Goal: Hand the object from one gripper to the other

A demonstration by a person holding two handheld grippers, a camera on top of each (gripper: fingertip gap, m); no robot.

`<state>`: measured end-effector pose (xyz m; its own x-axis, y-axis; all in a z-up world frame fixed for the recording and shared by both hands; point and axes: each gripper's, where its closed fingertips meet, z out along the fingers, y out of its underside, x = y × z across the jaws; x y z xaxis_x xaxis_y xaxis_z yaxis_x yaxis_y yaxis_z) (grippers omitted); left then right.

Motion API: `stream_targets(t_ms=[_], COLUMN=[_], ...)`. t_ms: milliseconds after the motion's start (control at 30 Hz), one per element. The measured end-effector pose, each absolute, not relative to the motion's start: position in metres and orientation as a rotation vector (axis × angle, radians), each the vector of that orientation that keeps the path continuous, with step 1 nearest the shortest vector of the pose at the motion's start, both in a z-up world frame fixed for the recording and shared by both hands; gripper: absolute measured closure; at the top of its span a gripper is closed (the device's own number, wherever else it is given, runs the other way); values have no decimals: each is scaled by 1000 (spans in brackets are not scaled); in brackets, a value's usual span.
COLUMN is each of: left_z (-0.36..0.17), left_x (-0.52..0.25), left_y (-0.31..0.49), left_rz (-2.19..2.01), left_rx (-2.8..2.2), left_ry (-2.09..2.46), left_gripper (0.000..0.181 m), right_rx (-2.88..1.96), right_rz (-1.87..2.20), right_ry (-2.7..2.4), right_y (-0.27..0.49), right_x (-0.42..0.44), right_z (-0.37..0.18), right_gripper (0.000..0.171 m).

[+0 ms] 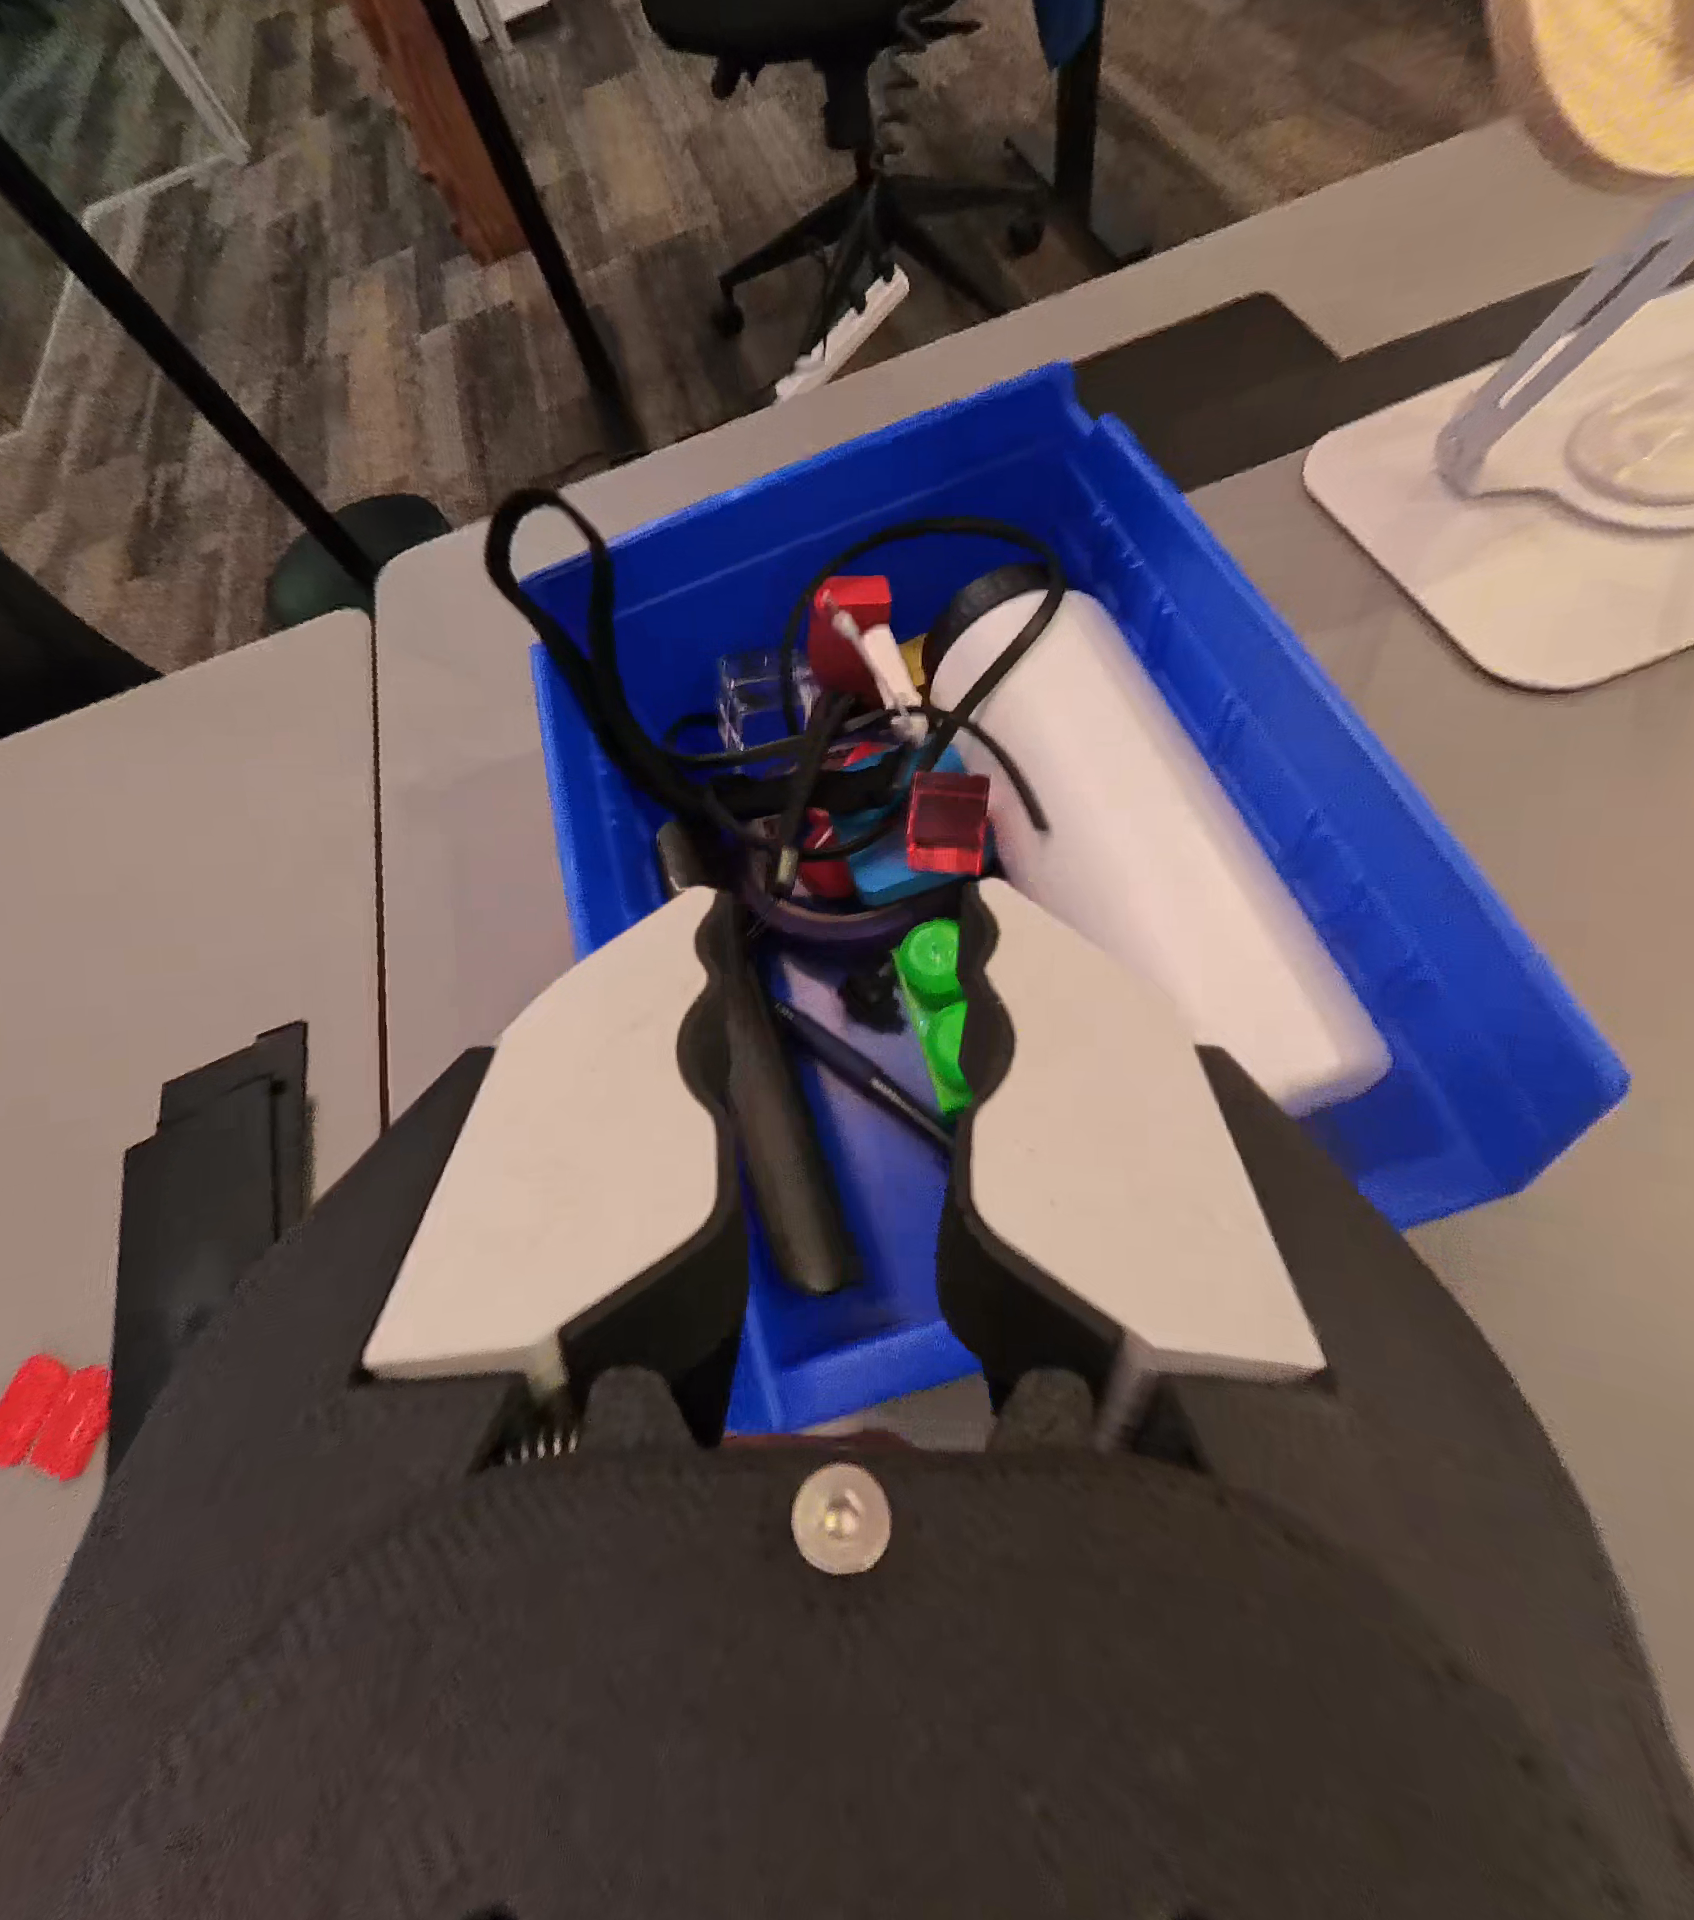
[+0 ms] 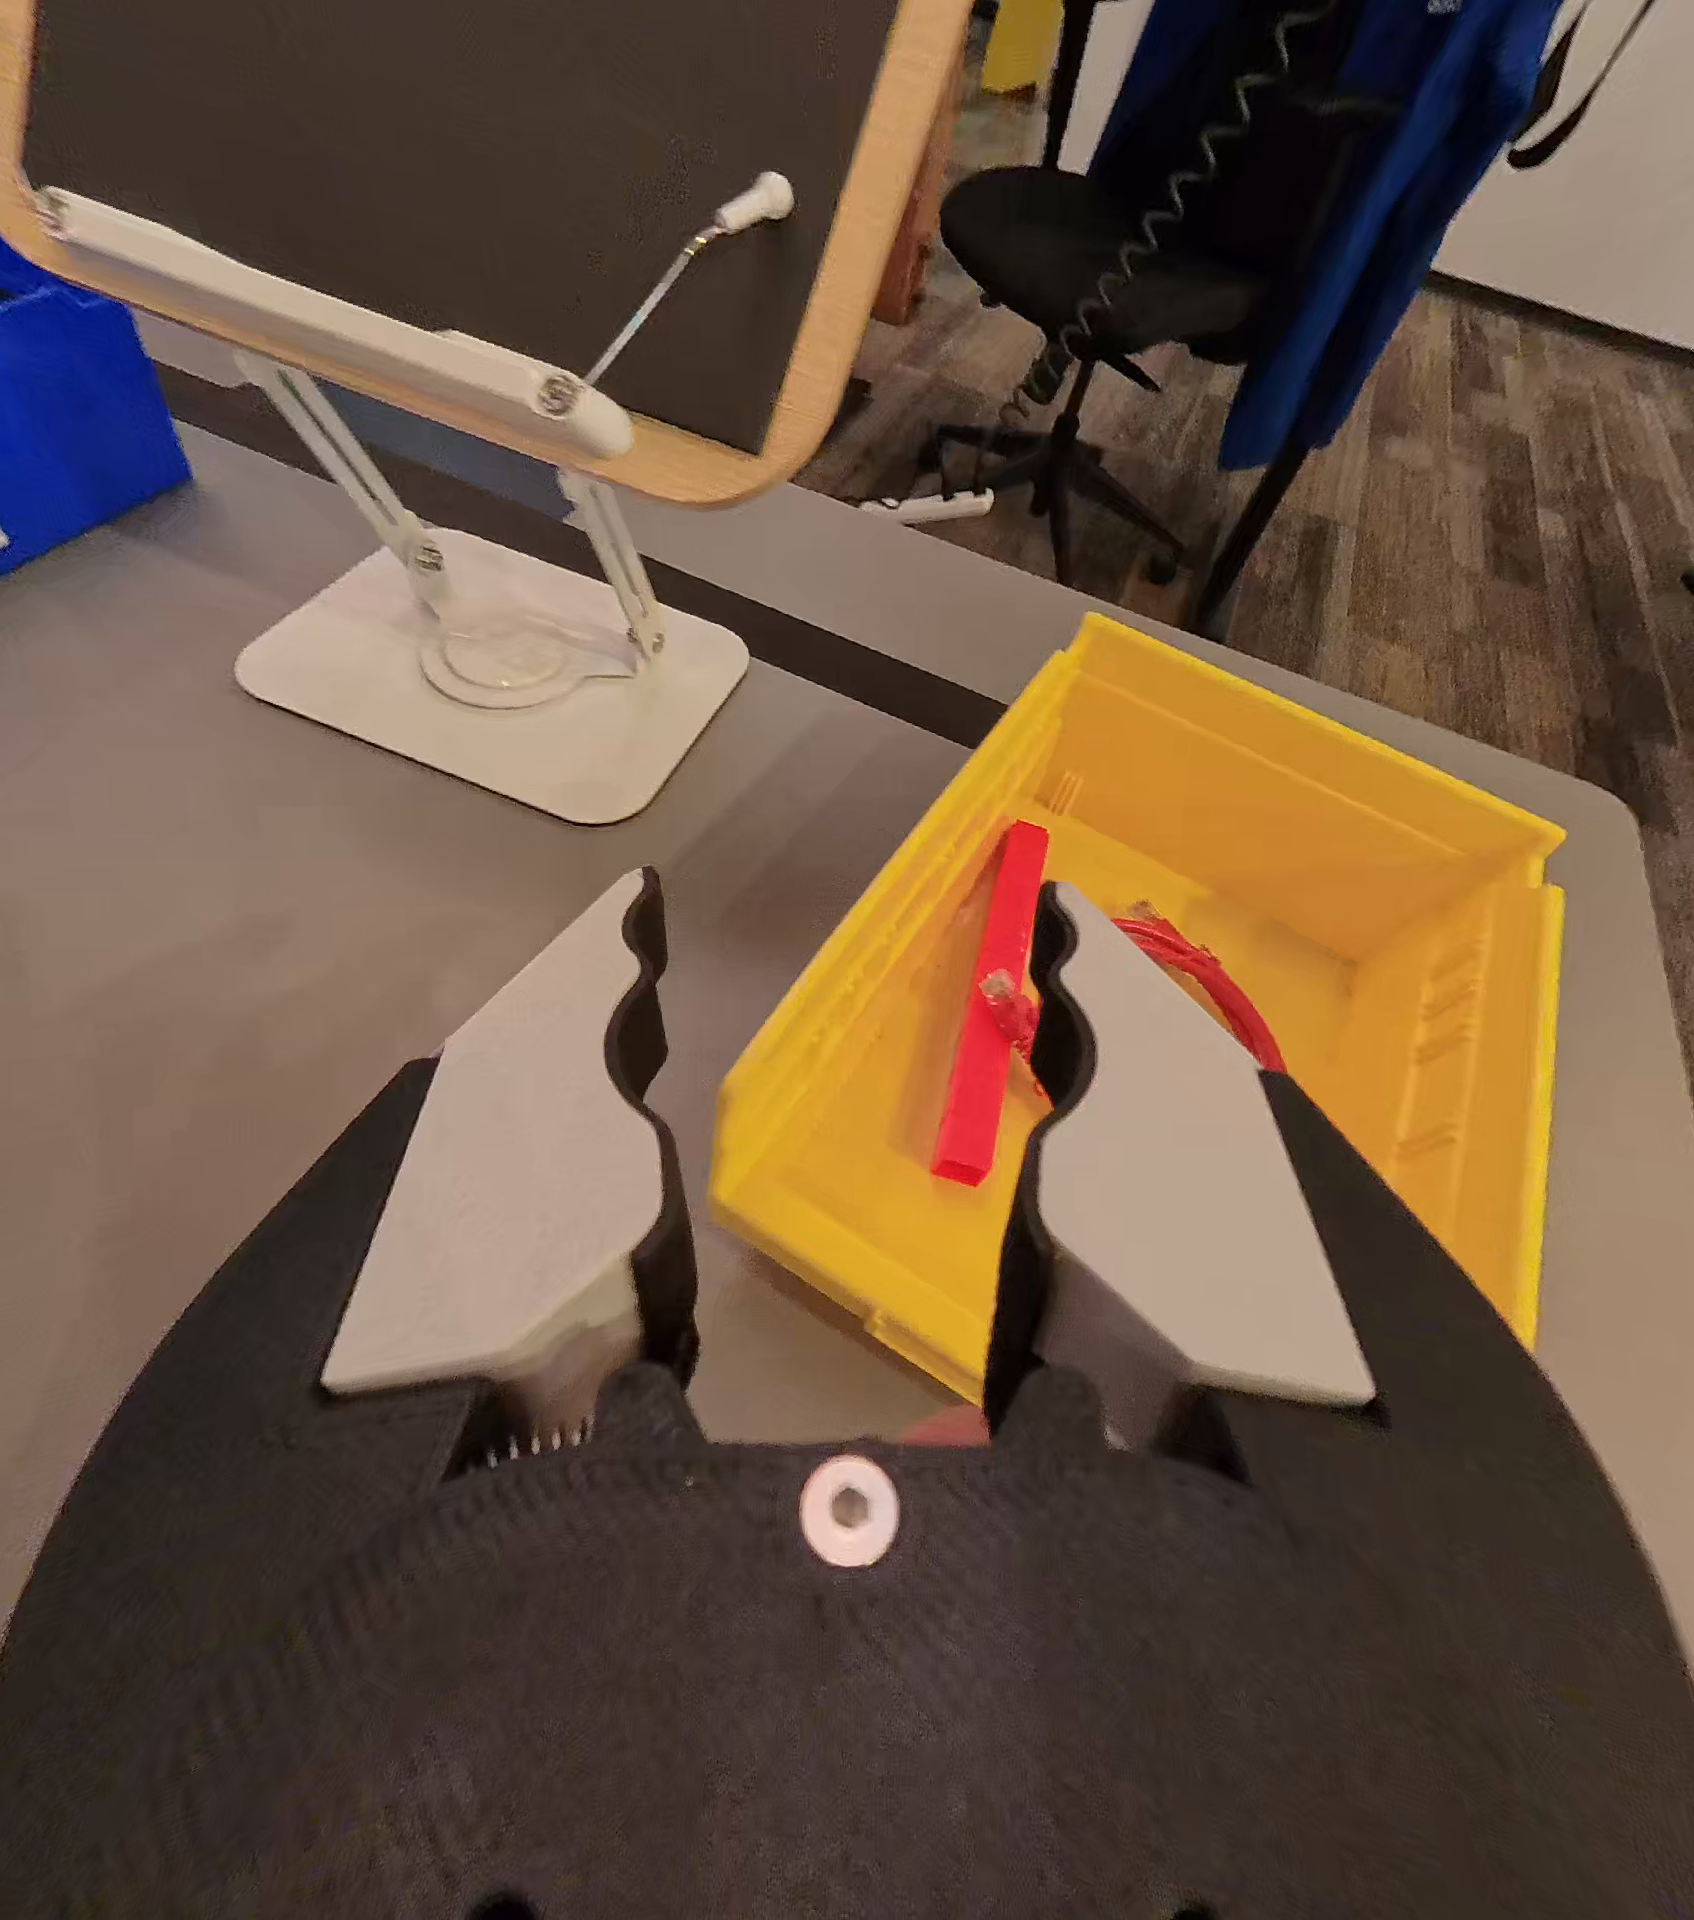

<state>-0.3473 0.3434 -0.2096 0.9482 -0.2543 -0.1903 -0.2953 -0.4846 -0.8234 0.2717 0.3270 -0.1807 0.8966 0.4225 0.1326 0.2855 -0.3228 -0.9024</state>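
Blue bin (image 1: pixel 1238 644) sits near tabletop (image 1: pixel 147 883) edge, crammed w/ cables, blocks, white bottle (image 1: pixel 1134 831). Left gripper (image 1: pixel 838 904) over it, jaws wide, holding nothing. Right gripper (image 2: pixel 848 894) jaws wide, empty, above yellow bin (image 2: pixel 1290 790) w/ red bar (image 2: pixel 988 997); bare tabletop to its left.
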Motion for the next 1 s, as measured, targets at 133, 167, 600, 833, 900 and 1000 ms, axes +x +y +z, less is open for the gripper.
stream_targets(t_ms=[133,167,600,833,900,1000], left_z=[-226,-233,-331,-355,-353,-344], left_x=[-360,-359,-329,-331,-332,-335], left_y=[333,331,343,352,352,352], left_rz=[77,73,55,17,15,48], left_rx=[-2209,-2241,-2614,-2717,-2703,-2645], left_ry=[447,471,526,491,486,485], left_gripper=[141,142,135,147,148,148], right_rx=[-1892,-1886,-1841,-1842,-1844,-1843], right_rz=[187,191,261,282,287,290], right_ry=[-559,-566,-601,-591,-593,-604], right_y=[319,318,305,306,306,305], right_x=[254,251,230,231,230,228], right_z=[-178,-177,-171,-175,-177,-179], right_gripper=[102,102,103,103,104,104])
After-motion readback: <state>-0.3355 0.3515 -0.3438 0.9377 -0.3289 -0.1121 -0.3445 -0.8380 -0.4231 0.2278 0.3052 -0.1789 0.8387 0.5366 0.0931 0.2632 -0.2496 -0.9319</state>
